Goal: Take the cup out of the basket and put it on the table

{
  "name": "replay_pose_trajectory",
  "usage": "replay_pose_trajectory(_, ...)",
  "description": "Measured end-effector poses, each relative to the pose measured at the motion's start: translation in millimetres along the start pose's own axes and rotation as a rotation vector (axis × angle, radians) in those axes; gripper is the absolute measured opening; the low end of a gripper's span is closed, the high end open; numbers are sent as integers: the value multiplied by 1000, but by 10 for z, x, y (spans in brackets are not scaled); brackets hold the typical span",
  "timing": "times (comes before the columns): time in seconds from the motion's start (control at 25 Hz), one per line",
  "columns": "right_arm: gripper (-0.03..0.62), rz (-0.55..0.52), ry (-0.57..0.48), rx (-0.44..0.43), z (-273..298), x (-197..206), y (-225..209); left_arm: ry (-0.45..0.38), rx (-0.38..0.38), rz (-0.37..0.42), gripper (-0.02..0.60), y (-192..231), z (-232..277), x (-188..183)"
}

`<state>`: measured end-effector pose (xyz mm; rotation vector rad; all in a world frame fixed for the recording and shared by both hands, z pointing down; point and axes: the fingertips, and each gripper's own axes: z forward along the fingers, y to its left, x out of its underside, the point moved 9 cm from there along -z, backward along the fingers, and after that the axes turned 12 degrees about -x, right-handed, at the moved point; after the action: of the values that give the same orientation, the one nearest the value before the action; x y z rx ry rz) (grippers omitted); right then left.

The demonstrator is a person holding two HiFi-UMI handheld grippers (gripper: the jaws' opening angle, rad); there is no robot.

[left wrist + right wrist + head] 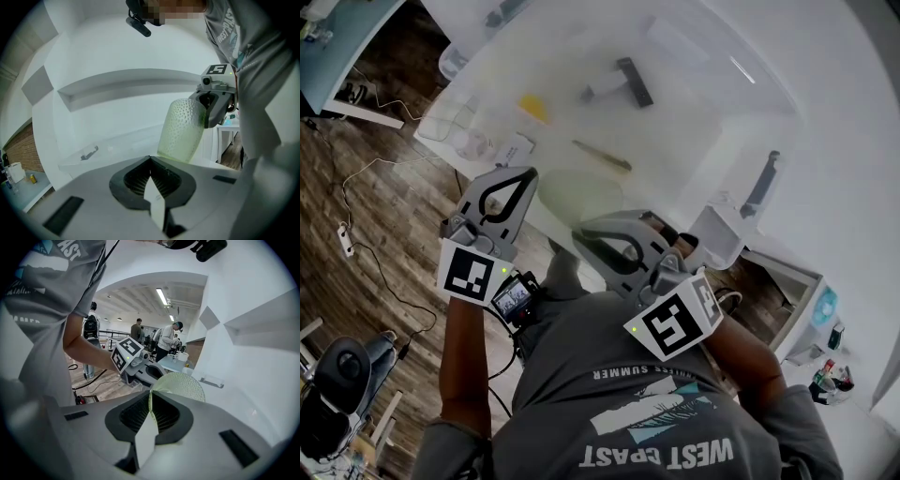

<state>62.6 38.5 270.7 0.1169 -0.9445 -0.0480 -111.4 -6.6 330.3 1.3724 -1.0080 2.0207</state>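
Observation:
A pale green, dimpled, see-through cup (pixel 581 192) hangs in the air over the near edge of the white table (pixel 825 150). My right gripper (pixel 578 234) is shut on its rim. In the right gripper view the cup (pixel 185 385) has its thin wall pinched between the jaws of that gripper (pixel 151 397). The left gripper view has the cup (pixel 180 131) tilted, with the right gripper (pixel 213 105) clamped on its upper edge. My left gripper (pixel 530 175) is just left of the cup and does not touch it. Its jaws (pixel 150 158) are shut with nothing between them. I cannot make out a basket.
On the table lie a grey-headed scraper tool (pixel 619 84), a yellow piece (pixel 534 106) and a thin stick (pixel 602 156). A white bin (pixel 736 230) stands at the table's right edge. Cables (pixel 375 253) run over the wooden floor at the left. Several people (pixel 164 341) stand far behind.

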Motion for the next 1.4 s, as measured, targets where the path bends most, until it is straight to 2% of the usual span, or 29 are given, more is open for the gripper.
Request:
replay_pose_trajectory(0.8, 29, 80, 129, -77, 670, 606, 289, 44, -26, -13, 9, -50, -393, 255)
replay_pose_trajectory(1.4, 29, 142, 290, -175, 1231, 1171, 469, 71, -33, -30, 9, -42, -547, 401)
